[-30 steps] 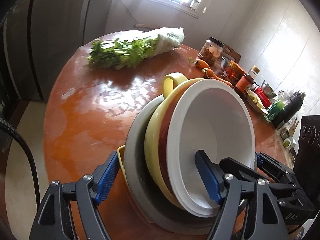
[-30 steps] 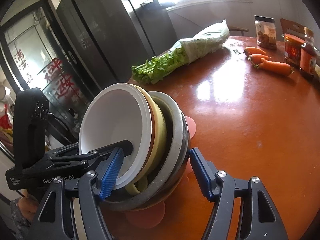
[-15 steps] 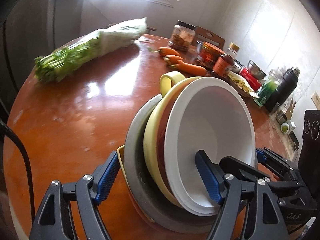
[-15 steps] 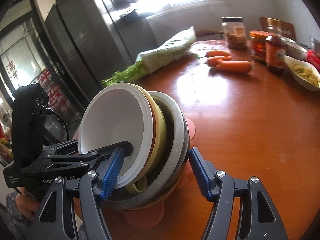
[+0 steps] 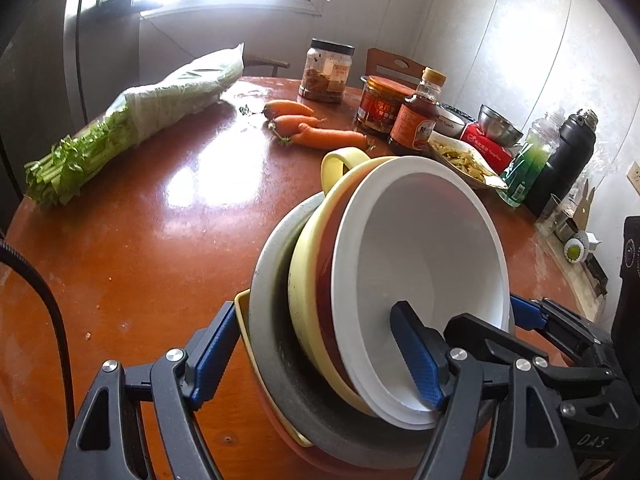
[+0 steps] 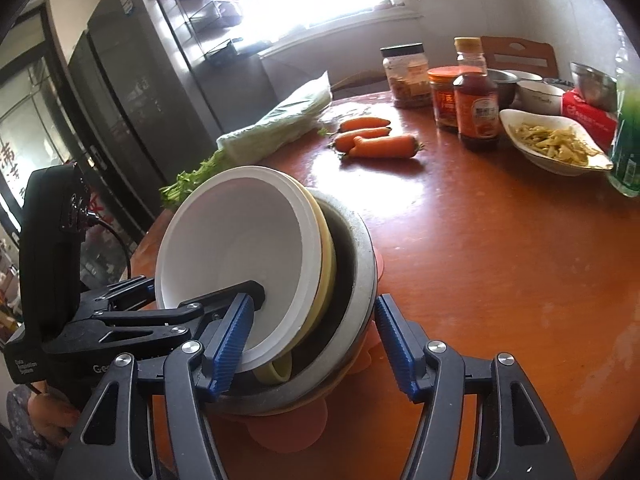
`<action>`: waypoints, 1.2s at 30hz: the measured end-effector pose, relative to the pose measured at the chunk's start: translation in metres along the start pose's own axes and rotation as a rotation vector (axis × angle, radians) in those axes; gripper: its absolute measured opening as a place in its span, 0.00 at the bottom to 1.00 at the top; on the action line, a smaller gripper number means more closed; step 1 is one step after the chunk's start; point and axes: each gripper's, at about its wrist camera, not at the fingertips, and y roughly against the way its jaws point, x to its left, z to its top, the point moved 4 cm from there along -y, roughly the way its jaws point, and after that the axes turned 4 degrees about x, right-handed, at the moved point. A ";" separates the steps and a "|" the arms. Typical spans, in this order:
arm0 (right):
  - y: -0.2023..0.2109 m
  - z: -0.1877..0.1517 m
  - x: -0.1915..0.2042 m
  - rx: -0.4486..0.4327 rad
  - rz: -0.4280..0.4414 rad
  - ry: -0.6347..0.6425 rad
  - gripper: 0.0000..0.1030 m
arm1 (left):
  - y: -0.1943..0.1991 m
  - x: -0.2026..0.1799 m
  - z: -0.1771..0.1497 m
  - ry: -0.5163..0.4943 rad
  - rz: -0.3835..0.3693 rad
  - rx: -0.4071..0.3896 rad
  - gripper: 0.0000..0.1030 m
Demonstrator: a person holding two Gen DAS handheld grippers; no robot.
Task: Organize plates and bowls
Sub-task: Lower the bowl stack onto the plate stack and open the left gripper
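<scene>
Both tools grip one nested stack of dishes from opposite sides, carrying it tilted above the counter (image 5: 168,240). The left tool (image 5: 316,356) is clamped across the stack, from the grey bowl (image 5: 272,280) to the white bowl (image 5: 424,256); the right tool (image 6: 312,332) clamps likewise. This looks like the carrying step; next the stack needs levelling and lowering clear of the carrots (image 6: 376,140).
</scene>
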 end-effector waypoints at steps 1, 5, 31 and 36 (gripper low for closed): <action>0.001 0.000 0.000 -0.002 0.003 -0.001 0.64 | 0.001 0.000 0.000 0.001 0.012 -0.006 0.74; 0.007 0.002 0.004 -0.042 -0.004 0.003 0.69 | 0.010 0.008 0.001 0.008 0.048 -0.033 0.74; 0.066 -0.041 0.049 -0.181 -0.228 0.082 0.76 | 0.104 0.014 -0.059 -0.003 0.171 -0.213 0.90; 0.072 -0.062 0.049 -0.193 -0.273 0.085 0.77 | 0.105 0.013 -0.076 0.010 0.194 -0.218 0.90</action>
